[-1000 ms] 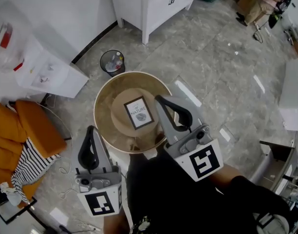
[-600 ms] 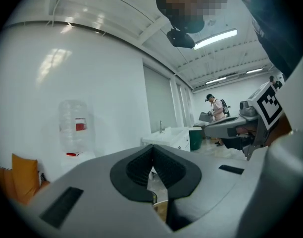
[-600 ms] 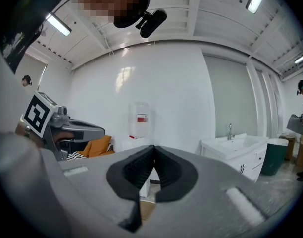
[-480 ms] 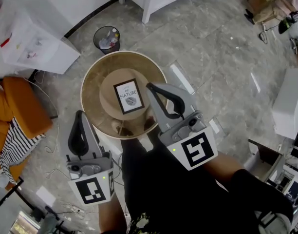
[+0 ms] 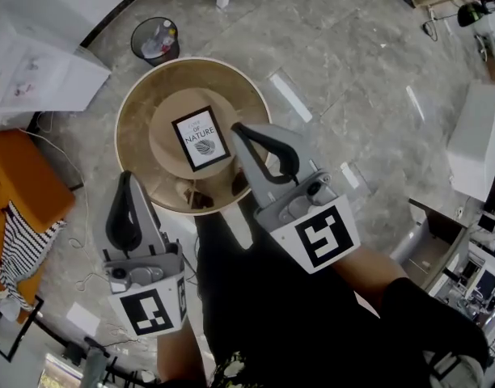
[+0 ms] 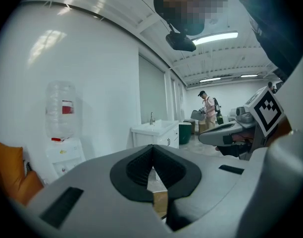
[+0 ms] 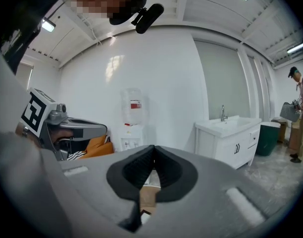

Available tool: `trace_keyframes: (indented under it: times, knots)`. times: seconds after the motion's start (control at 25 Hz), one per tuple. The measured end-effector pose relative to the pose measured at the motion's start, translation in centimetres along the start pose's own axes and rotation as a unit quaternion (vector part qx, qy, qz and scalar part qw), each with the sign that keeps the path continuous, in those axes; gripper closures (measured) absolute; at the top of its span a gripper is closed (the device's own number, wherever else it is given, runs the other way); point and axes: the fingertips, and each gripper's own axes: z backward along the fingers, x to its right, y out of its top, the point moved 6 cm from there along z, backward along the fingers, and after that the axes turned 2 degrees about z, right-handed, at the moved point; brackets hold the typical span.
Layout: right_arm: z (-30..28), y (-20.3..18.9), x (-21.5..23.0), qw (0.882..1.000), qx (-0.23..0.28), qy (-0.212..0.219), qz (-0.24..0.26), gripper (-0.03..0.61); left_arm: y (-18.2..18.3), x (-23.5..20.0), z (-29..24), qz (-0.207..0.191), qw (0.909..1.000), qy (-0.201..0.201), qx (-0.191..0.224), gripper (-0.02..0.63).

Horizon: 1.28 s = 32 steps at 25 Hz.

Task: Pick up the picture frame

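Grey marble floor, white wall, water cooler, white sink cabinet, orange cushion.

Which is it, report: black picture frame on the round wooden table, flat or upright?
Flat: the black picture frame lies face up on the round wooden table, its whole print visible from above.

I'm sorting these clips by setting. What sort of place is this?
Likely a room set up like a home, perhaps within a lab: a round table bearing a picture frame, a water dispenser by the wall, and a white sink cabinet.
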Motion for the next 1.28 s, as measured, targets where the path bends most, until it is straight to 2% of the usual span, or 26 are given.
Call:
trace_keyframes:
  times: [0.2, 0.44, 0.84, 0.92, 1.04, 1.28]
  knots:
    - [-1.0, -2.5, 0.4, 1.0, -0.013, -0.008, -0.002, 0.581, -2.6, 0.3, -1.3, 0.005, 0.9996, -0.016, -0.021, 0.601]
    - [-2.3, -6.2, 0.6, 1.0, -0.026, -0.011, 0.008, 0.581, -7.2, 0.4, -2.6, 0.012, 0.9989, -0.021, -0.041, 0.601]
    - [-3.8, -13.2, 0.7, 0.997, -0.069, -0.016, -0.006, 0.58, -13.6, 0.8, -5.1, 0.026, 0.9969, -0.023, -0.071, 0.601]
    - [-4.0, -14.7, 0.8, 0.997, -0.08, -0.019, -0.009, 0.58, -15.0, 1.2, -5.7, 0.025, 0.9957, -0.029, -0.085, 0.601]
    - [-4.7, -16.7, 0.9, 0.996, -0.081, -0.023, -0.001, 0.58, -17.0, 2.0, -6.5, 0.047, 0.9922, -0.038, -0.109, 0.601]
    - [-5.3, -20.0, 1.4, 0.996, -0.087, -0.028, -0.004, 0.58, -20.7, 2.9, -7.3, 0.056, 0.9882, -0.051, -0.133, 0.601]
